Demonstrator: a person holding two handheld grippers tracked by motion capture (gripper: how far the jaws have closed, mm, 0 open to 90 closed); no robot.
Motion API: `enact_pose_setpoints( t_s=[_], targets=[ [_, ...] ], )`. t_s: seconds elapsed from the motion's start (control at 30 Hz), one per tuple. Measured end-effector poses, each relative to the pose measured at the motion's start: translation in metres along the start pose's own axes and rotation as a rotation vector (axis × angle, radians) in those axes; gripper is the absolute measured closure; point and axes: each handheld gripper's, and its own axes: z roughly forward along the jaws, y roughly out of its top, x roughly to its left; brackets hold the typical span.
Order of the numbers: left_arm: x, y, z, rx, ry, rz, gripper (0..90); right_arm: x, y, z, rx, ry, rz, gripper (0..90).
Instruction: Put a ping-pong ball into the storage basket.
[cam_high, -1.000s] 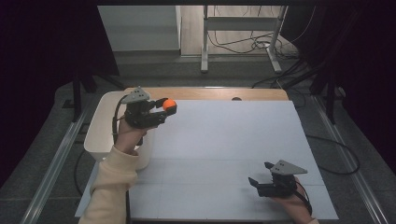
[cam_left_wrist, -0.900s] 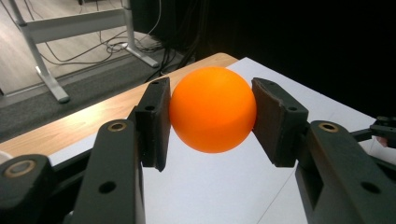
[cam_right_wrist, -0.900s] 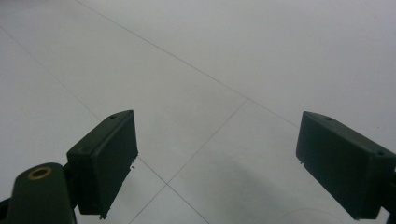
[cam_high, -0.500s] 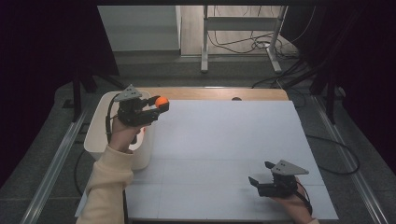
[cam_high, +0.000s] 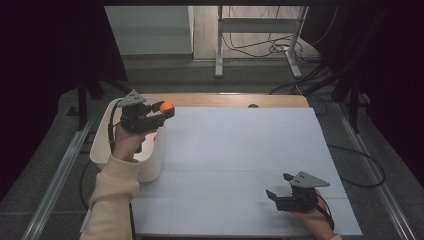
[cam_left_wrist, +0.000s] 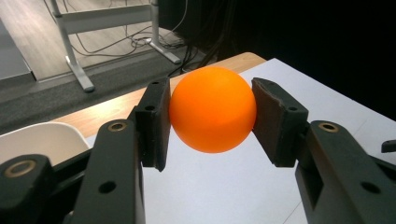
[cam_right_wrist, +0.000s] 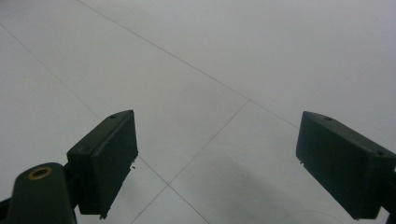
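Orange ball (cam_left_wrist: 213, 109): a sphere, no long axis or facing; smooth, matte; pinched between the flat black pads of the left gripper (cam_high: 159, 111), at its tips, held above the rim of the white bin (cam_high: 102, 141); right gripper (cam_high: 278, 185) jaws wide, empty, just over the white table (cam_high: 240, 150).

- A white table top (cam_high: 240, 165) crossed by thin seam lines, with a strip of bare wood (cam_high: 235, 100) along its far edge.
- Grey floor (cam_high: 45, 170) around the table, metal rails (cam_high: 60, 170) running along both sides.
- Beyond the table, a white metal frame (cam_high: 260, 25) on a lighter floor, with loose black cables (cam_high: 260, 47) under it.
- Both sides of the room lie in darkness.
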Motion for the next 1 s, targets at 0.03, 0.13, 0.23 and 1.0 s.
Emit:
enact_pose_setpoints(
  t_s=[0.03,0.13,0.23,1.0],
  targets=[
    [0.001,0.000,-0.001,-0.001,0.003,-0.002,49.9,0.000,0.000,0.000,0.000,0.000,0.000,13.2],
    [0.003,0.000,-0.002,-0.002,0.015,-0.006,49.9,0.000,0.000,0.000,0.005,0.000,-0.001,13.2],
    [0.007,-0.001,-0.005,-0.003,0.027,-0.011,49.9,0.000,0.000,0.000,0.006,0.000,-0.001,13.2],
    [0.029,-0.005,-0.021,-0.015,0.127,-0.048,50.0,0.000,0.000,0.000,0.012,-0.007,-0.005,13.2]
  ],
)
